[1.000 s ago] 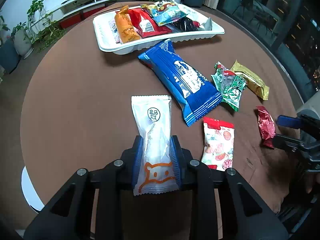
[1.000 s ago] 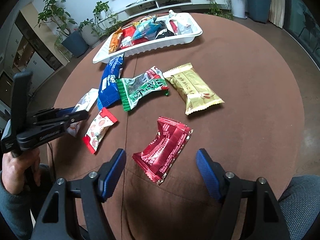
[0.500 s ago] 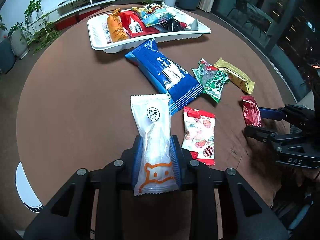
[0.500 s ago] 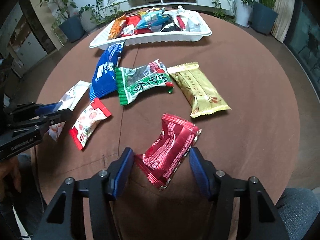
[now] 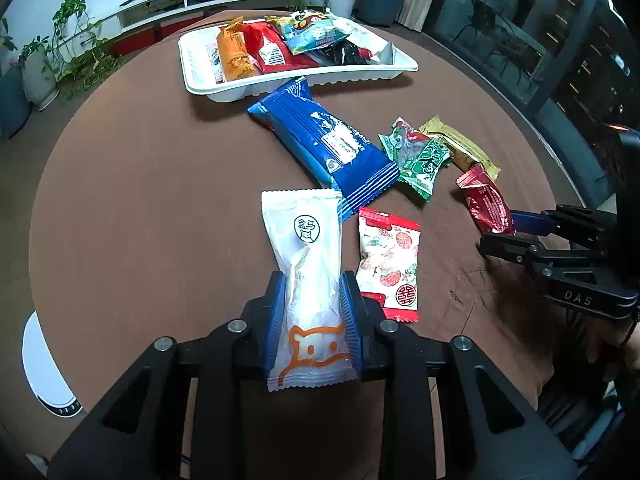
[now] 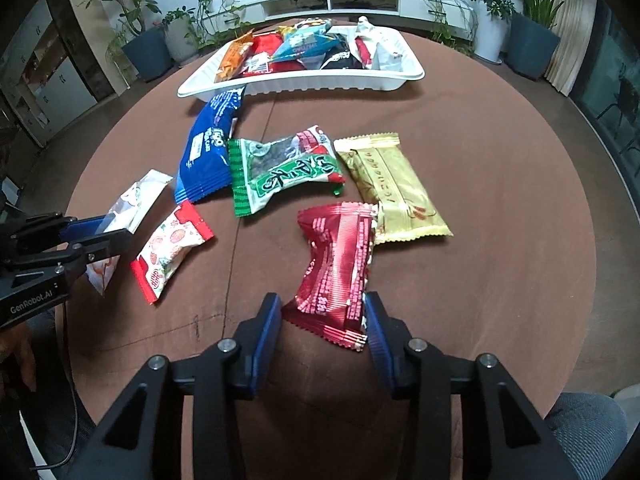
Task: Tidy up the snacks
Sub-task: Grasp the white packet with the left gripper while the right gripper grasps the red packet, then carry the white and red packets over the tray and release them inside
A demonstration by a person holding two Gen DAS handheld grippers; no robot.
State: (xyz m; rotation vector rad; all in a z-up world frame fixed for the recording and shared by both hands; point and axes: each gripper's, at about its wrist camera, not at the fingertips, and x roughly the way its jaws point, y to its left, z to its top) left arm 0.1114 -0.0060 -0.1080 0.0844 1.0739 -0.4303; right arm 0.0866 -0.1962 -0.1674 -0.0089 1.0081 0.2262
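My left gripper is shut on a white packet with an orange cat print, held lengthwise just above the brown round table. My right gripper is closing on a crinkled red foil packet. Its blue pads touch both side edges of the packet's near end. The white tray at the far side holds several snacks. Loose on the table lie a blue packet, a green one, a gold one and a red-and-white one.
The red foil packet's far end overlaps the gold packet. A white round object shows below the table's left edge. Potted plants and a low white cabinet stand beyond the table. A person's knee is at the near right edge.
The right gripper's jaws have narrowed from wide apart to touching the red foil packet, which has turned more in line with the fingers. The left gripper keeps its hold on the white packet and has drifted slightly.
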